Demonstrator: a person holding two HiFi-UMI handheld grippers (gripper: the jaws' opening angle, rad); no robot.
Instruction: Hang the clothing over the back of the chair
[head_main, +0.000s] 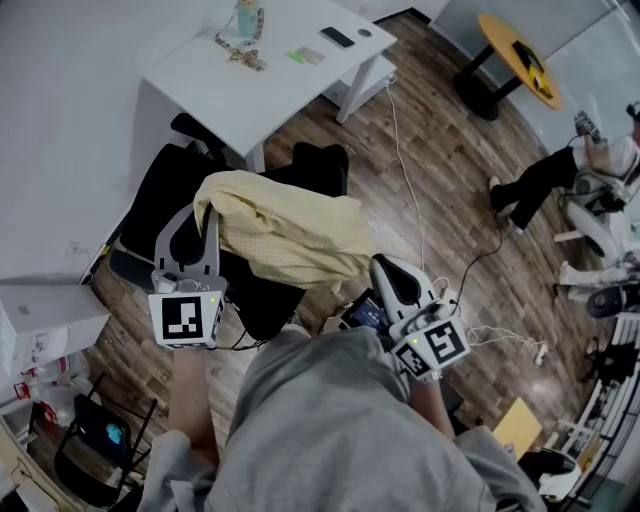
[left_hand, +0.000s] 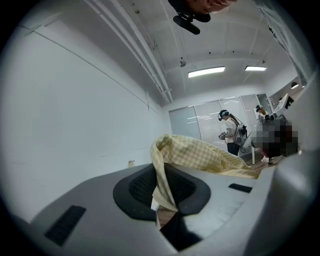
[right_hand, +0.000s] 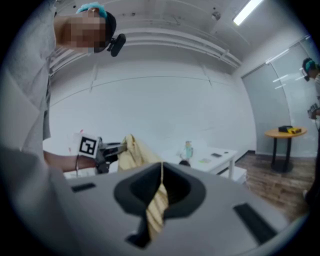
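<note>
I've got a grey sweatshirt here, and the left gripper and right gripper are grey shells with black pads and black-and-white marker cubes.

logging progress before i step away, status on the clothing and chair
Grippers: left gripper shut on yellow checked garment; right gripper shut on it too. Garment draped across black chair, not released. Close beside chair: white desk, nothing blocking.
</note>
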